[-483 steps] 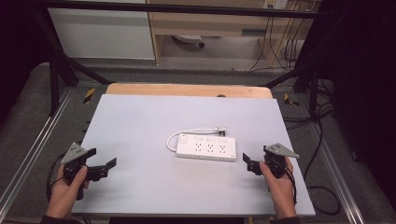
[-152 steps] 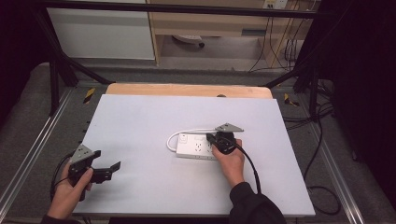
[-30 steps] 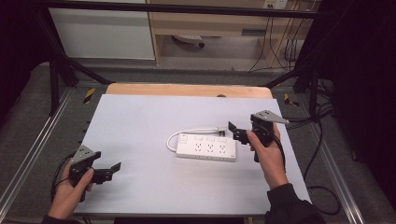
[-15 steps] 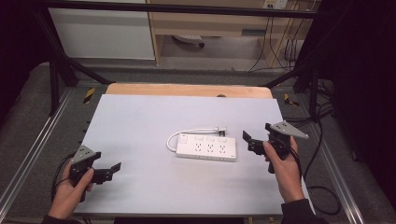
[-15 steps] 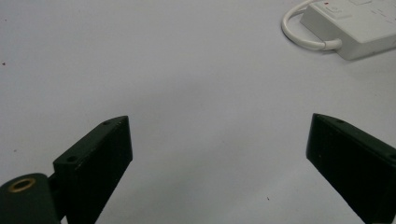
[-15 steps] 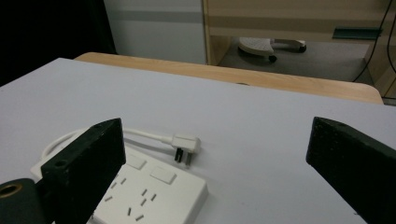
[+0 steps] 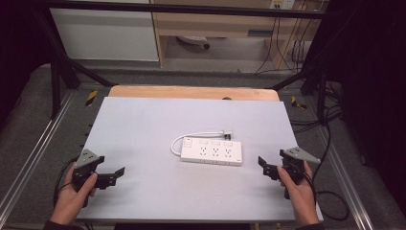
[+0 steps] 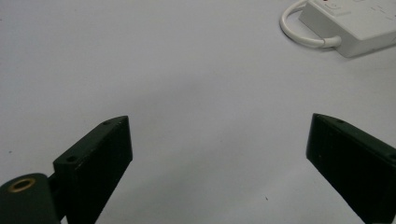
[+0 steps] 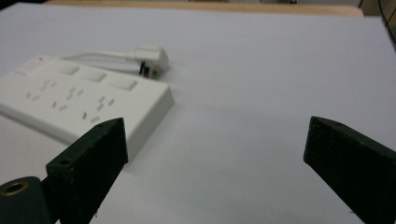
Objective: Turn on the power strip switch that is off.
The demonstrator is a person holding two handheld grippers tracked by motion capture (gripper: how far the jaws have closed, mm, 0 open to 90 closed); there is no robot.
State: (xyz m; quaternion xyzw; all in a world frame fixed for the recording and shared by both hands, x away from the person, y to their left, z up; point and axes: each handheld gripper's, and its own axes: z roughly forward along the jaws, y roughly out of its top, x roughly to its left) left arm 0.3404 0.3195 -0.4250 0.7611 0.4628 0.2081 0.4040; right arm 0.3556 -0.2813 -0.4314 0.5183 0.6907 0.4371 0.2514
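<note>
Both grippers rest low at the near corners of the table, each held in one hand with nothing between its jaws. On the person's left, the left gripper [image 7: 116, 173] sits near the front left edge of the pale grey table [image 7: 143, 124], its jaws spread wide and pointing inward across the bare surface; in the left gripper view the two black jaws stand far apart with only tabletop between them, and the white power strip [image 8: 355, 23] appears far off at the upper right, its cable looping out from one end. On the opposite side, the right gripper [image 7: 265, 166] is held at the front right of the table, its jaws also spread wide and aimed toward the strip. From above, the power strip [image 7: 211, 153] lies flat near the middle of the table, long side running left to right, socket face up, well apart from the left gripper and nearer to the right one, though not touching it. Its white cable [image 7: 191, 136] curls from the left end and runs along the far side to a white plug [image 7: 227, 132] lying on the table just behind the strip. In the right gripper view the strip's end [image 9: 88, 100] lies just beyond the left-hand jaw, and the plug [image 9: 152, 58] rests past it, prongs showing.
</note>
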